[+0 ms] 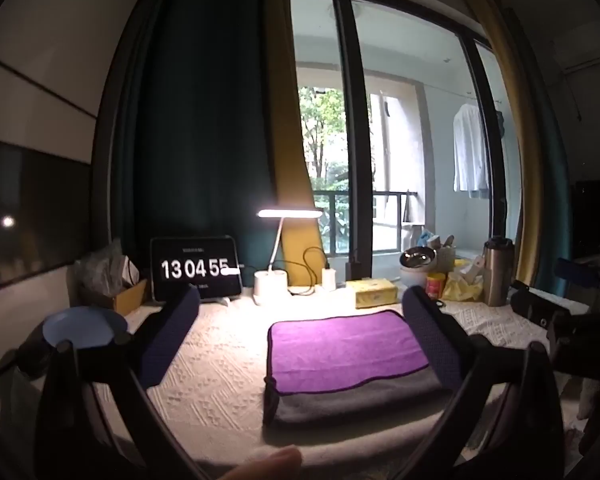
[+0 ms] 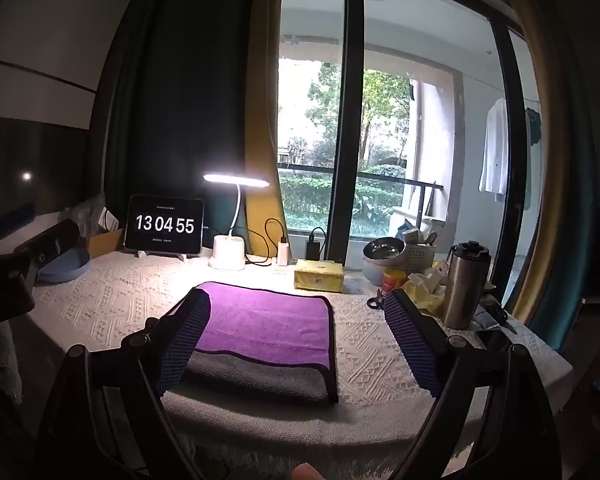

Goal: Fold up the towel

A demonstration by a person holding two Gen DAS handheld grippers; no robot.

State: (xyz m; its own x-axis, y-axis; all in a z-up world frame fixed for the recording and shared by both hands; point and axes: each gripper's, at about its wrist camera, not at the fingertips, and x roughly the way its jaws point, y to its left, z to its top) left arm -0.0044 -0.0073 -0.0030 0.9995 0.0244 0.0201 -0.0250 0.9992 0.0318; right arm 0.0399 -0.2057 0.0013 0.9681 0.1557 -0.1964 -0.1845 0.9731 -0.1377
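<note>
Hovering level above the folded towel, apparently clear of it, both tongs spread wide.

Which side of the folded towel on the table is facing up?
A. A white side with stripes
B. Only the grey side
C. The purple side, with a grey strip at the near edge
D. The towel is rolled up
C: the towel lies flat with its purple face up and a grey band along its near edge.

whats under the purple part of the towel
A grey layer of the same towel shows below the purple flap's near edge, lying on the white textured tablecloth. How many layers lie beneath, and the cloth under them, is covered.
</note>
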